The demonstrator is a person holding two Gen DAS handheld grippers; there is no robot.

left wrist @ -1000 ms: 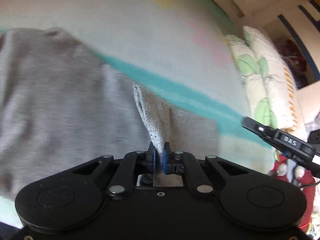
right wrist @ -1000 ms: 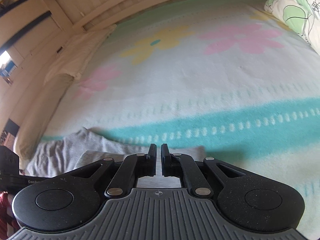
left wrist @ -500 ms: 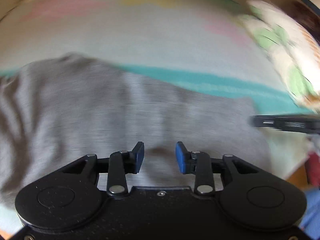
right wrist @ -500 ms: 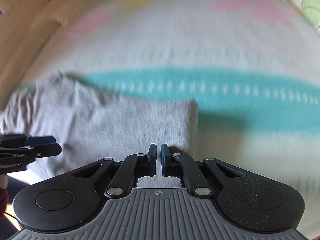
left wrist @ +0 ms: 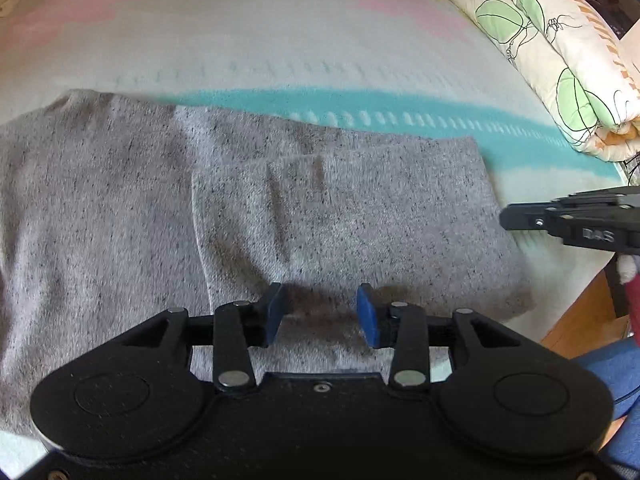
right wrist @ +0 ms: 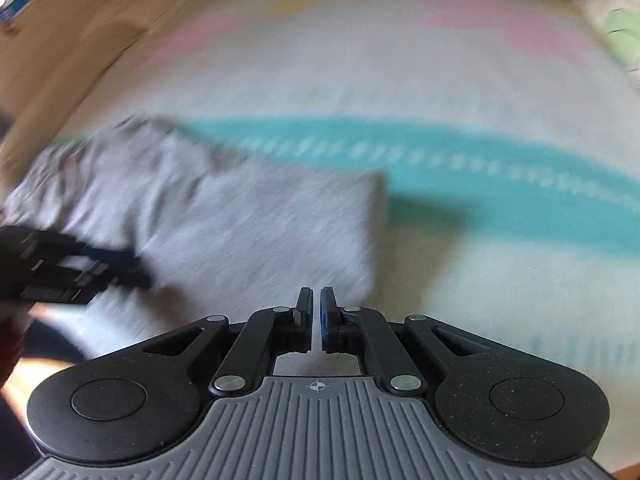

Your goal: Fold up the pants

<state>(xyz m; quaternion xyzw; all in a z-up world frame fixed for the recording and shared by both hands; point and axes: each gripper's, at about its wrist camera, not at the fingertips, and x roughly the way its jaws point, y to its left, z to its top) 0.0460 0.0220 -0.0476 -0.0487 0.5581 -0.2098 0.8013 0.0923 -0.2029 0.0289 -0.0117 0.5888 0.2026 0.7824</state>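
The grey speckled pants (left wrist: 168, 216) lie folded on the bed blanket (left wrist: 280, 40), one layer laid over the right part with its edge near the middle. My left gripper (left wrist: 322, 312) is open and empty just above the pants' near edge. The pants also show, blurred, in the right wrist view (right wrist: 224, 228). My right gripper (right wrist: 316, 306) is shut with a thin gap and holds nothing, just above the pants' right near corner. The right gripper shows at the right in the left wrist view (left wrist: 576, 220). The left gripper shows at the left in the right wrist view (right wrist: 72, 272).
A rolled white quilt with green leaf print (left wrist: 552, 52) lies at the bed's right end. A wooden bed frame (right wrist: 60, 40) runs along the far left. The bed's near edge and wooden floor (left wrist: 580, 312) show at lower right.
My left gripper let go of the pants fabric and opened; the lifted layer now lies flat on the pants. Both grippers have pulled back toward the bed's near edge.
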